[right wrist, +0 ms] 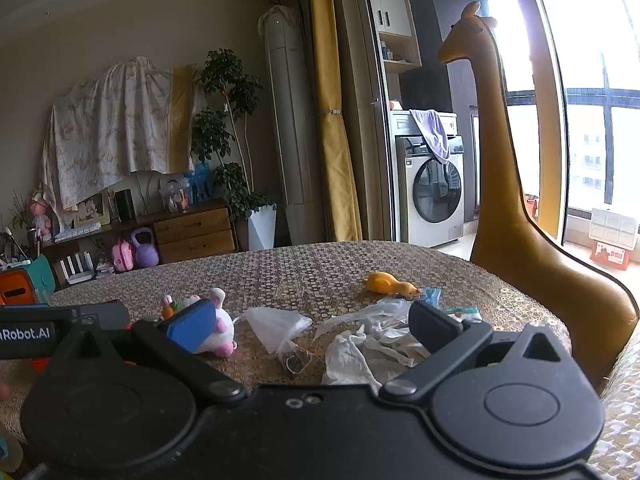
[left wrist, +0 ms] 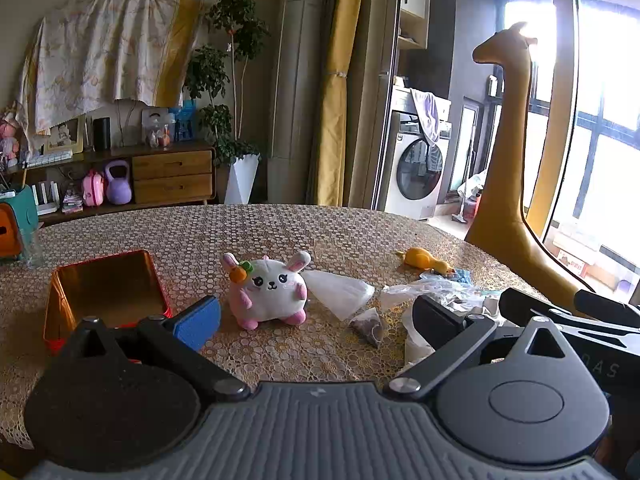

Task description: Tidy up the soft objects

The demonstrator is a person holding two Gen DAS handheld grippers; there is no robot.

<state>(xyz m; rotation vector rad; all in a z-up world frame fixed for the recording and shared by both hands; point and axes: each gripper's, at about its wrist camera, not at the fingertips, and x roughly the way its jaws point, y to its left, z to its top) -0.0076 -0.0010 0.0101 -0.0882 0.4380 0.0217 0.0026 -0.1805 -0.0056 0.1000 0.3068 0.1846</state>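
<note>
Left wrist view: plush bunny (left wrist: pixel 267 290) sits upright beside the tin (left wrist: pixel 106 292), just ahead between the left gripper (left wrist: pixel 316 312)'s wide, empty jaws.

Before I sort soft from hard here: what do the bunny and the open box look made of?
The bunny looks like plush fabric: matte, fuzzy, rounded, with a stitched face. The box looks like thin metal, probably tin: its shiny golden inside reflects light, its outside is red and its walls are stiff and straight.

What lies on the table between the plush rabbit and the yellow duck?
A clear plastic bag lies between the plush rabbit and the yellow duck, seen in both views.
</note>
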